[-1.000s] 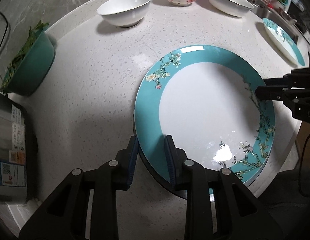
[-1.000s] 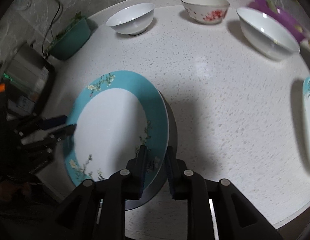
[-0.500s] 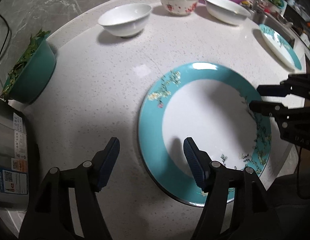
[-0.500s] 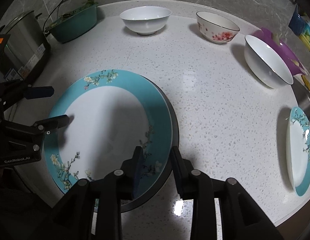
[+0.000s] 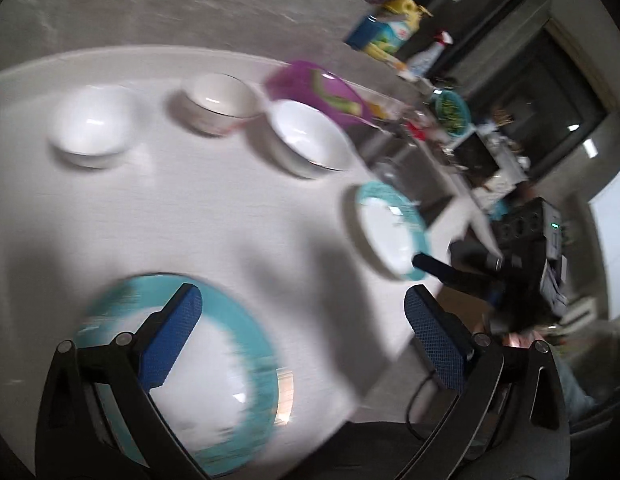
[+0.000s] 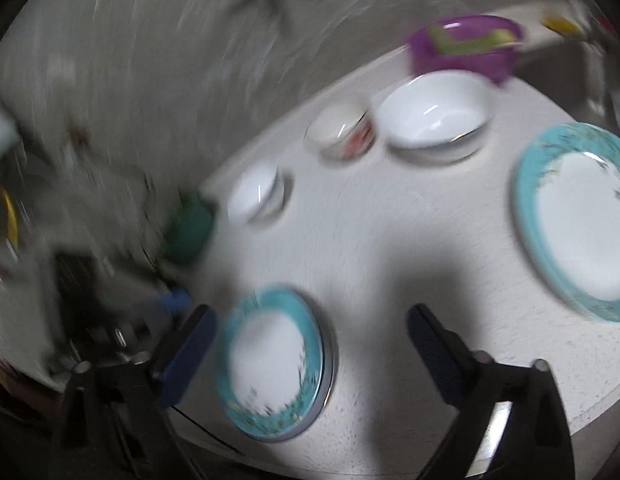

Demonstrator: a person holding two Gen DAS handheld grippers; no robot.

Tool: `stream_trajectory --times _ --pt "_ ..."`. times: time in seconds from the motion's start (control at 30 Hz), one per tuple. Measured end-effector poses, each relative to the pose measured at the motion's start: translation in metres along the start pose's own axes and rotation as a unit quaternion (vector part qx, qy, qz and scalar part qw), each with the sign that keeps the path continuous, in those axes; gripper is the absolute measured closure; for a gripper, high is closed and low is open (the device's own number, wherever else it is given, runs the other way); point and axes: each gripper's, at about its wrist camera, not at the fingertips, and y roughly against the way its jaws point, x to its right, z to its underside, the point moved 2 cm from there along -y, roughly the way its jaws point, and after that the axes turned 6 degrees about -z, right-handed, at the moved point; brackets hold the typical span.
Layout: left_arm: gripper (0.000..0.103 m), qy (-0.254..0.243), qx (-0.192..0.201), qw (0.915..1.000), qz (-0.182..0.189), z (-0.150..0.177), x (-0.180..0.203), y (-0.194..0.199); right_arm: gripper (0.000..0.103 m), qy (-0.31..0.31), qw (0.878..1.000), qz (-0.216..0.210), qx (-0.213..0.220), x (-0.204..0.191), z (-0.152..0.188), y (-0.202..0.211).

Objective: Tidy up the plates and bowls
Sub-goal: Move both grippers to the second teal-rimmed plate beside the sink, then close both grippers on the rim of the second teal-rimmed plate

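A speckled white table (image 5: 238, 216) under a grey marble wall (image 5: 158, 4) carried a teal-rimmed plate (image 6: 272, 364) near its front edge and a second teal plate (image 6: 578, 220) well apart. Three bowls (image 5: 310, 138) lined the back beside a purple tub (image 5: 318, 90). Both the left gripper (image 5: 302, 320) and right gripper (image 6: 310, 344) had just spread their jaws wide, gripping nothing.

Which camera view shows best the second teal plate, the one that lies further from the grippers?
The right wrist view. There the far plate fills the right side, with its whole white middle and most of its teal rim showing, only lightly blurred. In the left wrist view the same plate is smaller and foreshortened, and a finger of the right gripper covers its near edge.
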Motion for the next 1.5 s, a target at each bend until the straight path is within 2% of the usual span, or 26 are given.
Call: stream_trajectory --times 0.07,0.13,0.23,0.33,0.43,0.63,0.77,0.83,0.97,1.03,1.13,1.17,1.27,1.37,1.4,1.43,1.5 --pt "0.0 0.011 -0.029 0.9994 0.015 -0.003 0.019 -0.027 0.0 -0.018 1.0 -0.009 0.018 0.024 -0.017 0.027" --pt "0.0 0.009 -0.047 0.9987 0.017 -0.008 0.041 -0.053 0.0 -0.021 0.999 0.012 0.039 0.061 -0.038 0.063" --pt "0.0 0.024 -0.052 0.9984 0.002 -0.017 0.065 -0.088 0.0 -0.03 0.998 0.032 0.05 0.113 -0.064 0.106" --pt "0.0 0.06 -0.058 0.9963 -0.019 -0.025 0.088 -0.131 0.002 -0.039 0.997 0.056 0.041 0.165 -0.09 0.139" --pt "0.0 0.058 -0.062 0.9954 -0.043 -0.027 0.108 -0.167 0.003 -0.041 0.997 0.055 0.022 0.209 -0.113 0.151" --pt "0.0 0.071 -0.082 0.9911 -0.077 -0.02 0.134 -0.226 0.004 -0.045 0.998 0.031 -0.025 0.259 -0.127 0.146" --pt "0.0 0.09 -0.089 0.9867 -0.103 -0.018 0.132 -0.256 0.005 -0.033 0.997 0.017 -0.065 0.27 -0.127 0.129" --pt "0.0 0.092 -0.087 0.9864 -0.104 -0.018 0.133 -0.264 0.013 -0.023 0.996 0.007 -0.087 0.271 -0.124 0.12" --pt "0.001 0.087 -0.098 0.9835 -0.125 -0.013 0.127 -0.279 0.023 -0.005 0.993 -0.01 -0.121 0.272 -0.118 0.103" --pt "0.002 0.081 -0.097 0.9839 -0.127 -0.014 0.131 -0.284 0.033 -0.006 0.991 -0.016 -0.133 0.276 -0.116 0.095" --pt "0.003 0.073 -0.095 0.9838 -0.134 -0.018 0.137 -0.294 0.04 -0.004 0.99 -0.018 -0.142 0.28 -0.117 0.088" --pt "0.005 0.067 -0.094 0.9839 -0.137 -0.02 0.139 -0.295 0.042 -0.004 0.989 -0.022 -0.143 0.281 -0.119 0.085" --pt "0.019 0.053 -0.092 0.9831 -0.149 -0.023 0.144 -0.298 0.045 -0.001 0.989 -0.032 -0.147 0.281 -0.121 0.083" --pt "0.054 0.044 -0.092 0.9838 -0.147 -0.025 0.148 -0.3 0.049 0.002 0.987 -0.038 -0.155 0.279 -0.12 0.079" --pt "0.073 0.043 -0.095 0.9843 -0.142 -0.025 0.149 -0.301 0.052 0.001 0.987 -0.038 -0.157 0.28 -0.12 0.078" --pt "0.077 0.043 -0.1 0.9845 -0.138 -0.024 0.15 -0.303 0.057 0.001 0.986 -0.039 -0.16 0.281 -0.119 0.077" --pt "0.077 0.042 -0.099 0.9851 -0.135 -0.024 0.151 -0.305 0.065 0.0 0.986 -0.037 -0.163 0.282 -0.119 0.075"
